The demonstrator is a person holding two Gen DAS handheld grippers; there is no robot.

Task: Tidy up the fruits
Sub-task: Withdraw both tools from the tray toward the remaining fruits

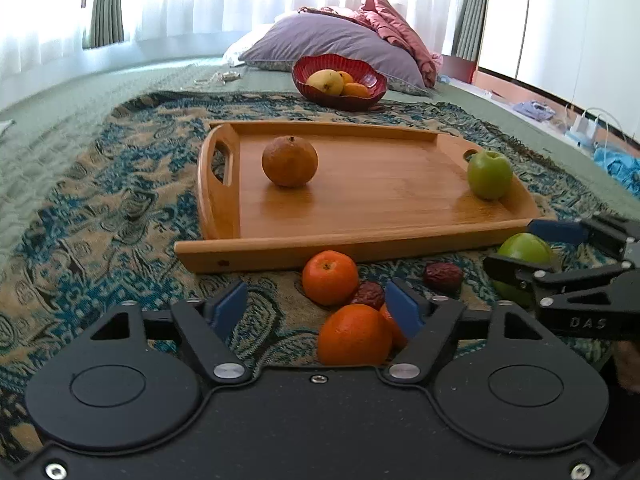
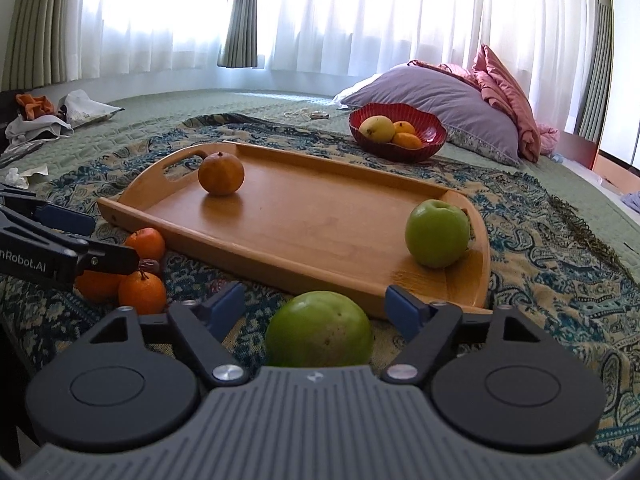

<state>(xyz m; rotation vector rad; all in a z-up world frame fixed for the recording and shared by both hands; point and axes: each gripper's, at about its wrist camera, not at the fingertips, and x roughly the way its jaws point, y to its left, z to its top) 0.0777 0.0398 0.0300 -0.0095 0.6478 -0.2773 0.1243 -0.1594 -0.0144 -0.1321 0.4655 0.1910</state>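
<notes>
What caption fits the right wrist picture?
Open hand-held gripper around a green apple beside the wooden tray.

smooth glossy wooden tray (image 1: pixel 360 236) on a rough woven blanket (image 1: pixel 120 208).

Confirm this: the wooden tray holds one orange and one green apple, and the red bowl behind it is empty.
The bowl part is wrong. The red bowl holds a yellow fruit and some orange ones, as the right wrist view shows. The wooden tray does hold one orange and one green apple.
</notes>
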